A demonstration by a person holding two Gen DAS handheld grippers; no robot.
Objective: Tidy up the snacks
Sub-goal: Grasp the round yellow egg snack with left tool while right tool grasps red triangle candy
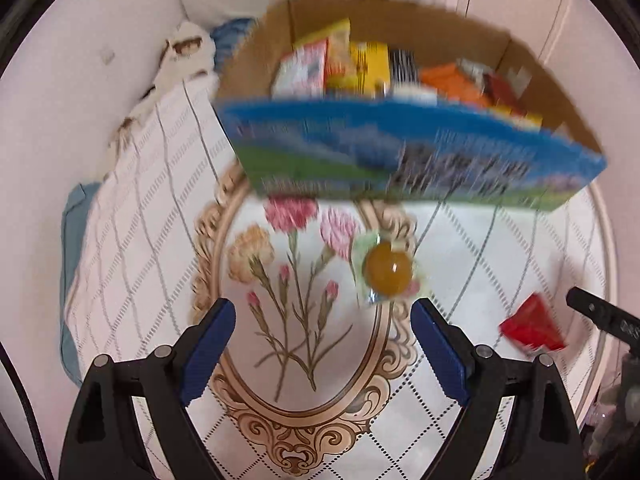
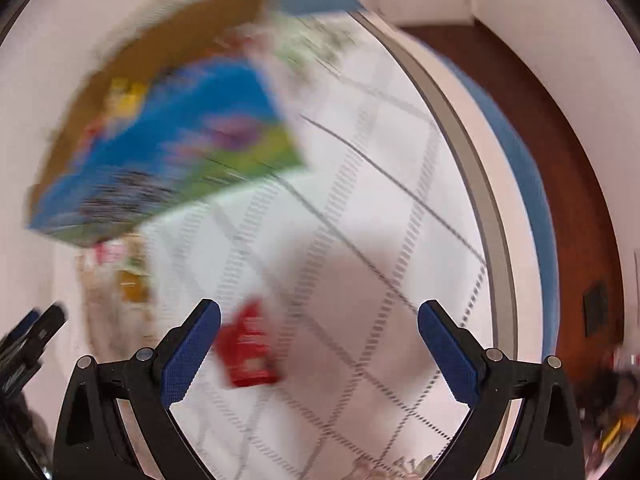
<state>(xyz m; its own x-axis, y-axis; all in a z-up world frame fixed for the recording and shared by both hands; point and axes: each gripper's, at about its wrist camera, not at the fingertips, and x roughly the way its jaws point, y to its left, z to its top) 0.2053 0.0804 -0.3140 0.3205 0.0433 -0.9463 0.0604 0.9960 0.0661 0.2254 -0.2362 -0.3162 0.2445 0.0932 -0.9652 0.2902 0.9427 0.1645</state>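
A cardboard box (image 1: 400, 148) with a blue and green printed front stands on the round table and holds several snack packs in yellow, orange, pink and red. In front of it lies a clear pack with an amber ball-shaped sweet (image 1: 387, 267). My left gripper (image 1: 323, 312) hovers open above the table, the sweet just ahead of its right finger. A small red packet (image 1: 532, 325) lies to the right. In the blurred right wrist view my right gripper (image 2: 319, 315) is open, the red packet (image 2: 247, 347) close to its left finger, the box (image 2: 172, 148) at upper left.
The table wears a white quilted cloth with a flower medallion (image 1: 296, 292). Its rim (image 2: 476, 184) curves along the right, with dark wood floor (image 2: 568, 168) beyond. A patterned cloth and blue fabric (image 1: 232, 36) lie behind the box on the left. The other gripper's black tip (image 1: 596, 312) shows far right.
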